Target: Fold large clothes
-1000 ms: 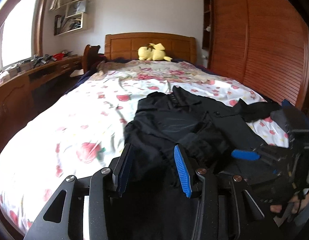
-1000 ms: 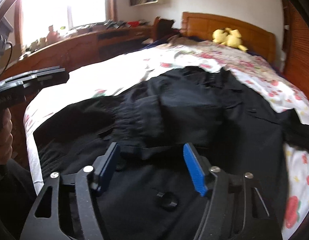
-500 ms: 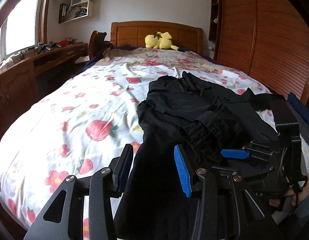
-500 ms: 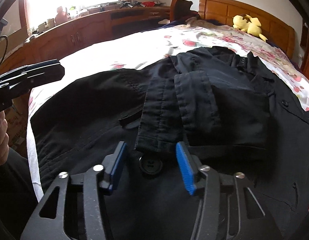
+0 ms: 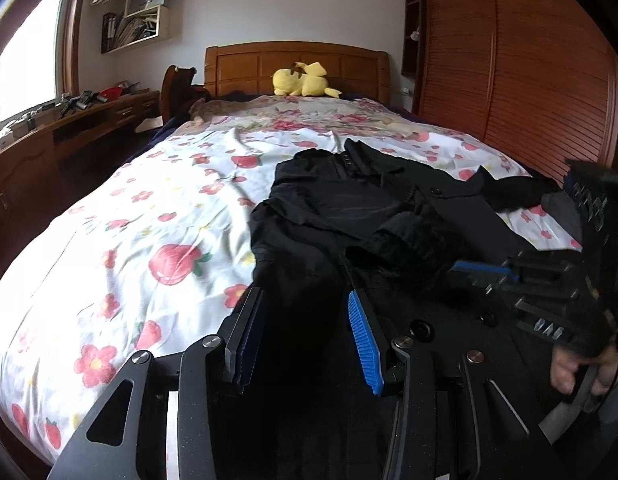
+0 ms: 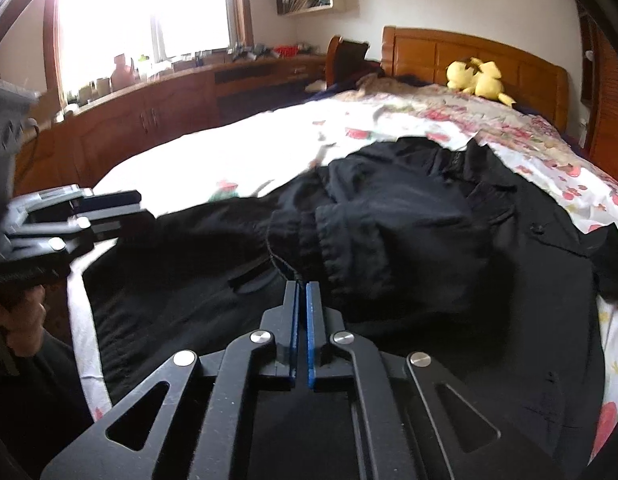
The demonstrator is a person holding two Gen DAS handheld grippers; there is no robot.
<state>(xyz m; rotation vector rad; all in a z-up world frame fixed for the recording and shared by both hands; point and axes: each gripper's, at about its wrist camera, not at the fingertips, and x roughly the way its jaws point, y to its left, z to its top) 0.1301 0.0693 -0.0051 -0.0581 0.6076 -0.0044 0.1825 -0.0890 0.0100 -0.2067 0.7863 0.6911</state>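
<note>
The black coat (image 6: pixel 409 240) is spread across the near end of the bed (image 5: pixel 157 216), one sleeve cuff (image 6: pixel 309 240) folded in over the chest. Right hand-held gripper (image 6: pixel 303 292) just closed at that cuff; can't tell if it's pinching cloth. Left hand-held gripper (image 5: pixel 305 312) hangs half spread over the hem, gripping nothing, probably waiting. No containers nearby.

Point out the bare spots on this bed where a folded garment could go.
Free: the floral sheet between the black coat and the bed's window-side edge, and the strip between the coat's collar and the yellow plush toy. Crowded: the wardrobe side, where the coat and both grippers sit.
</note>
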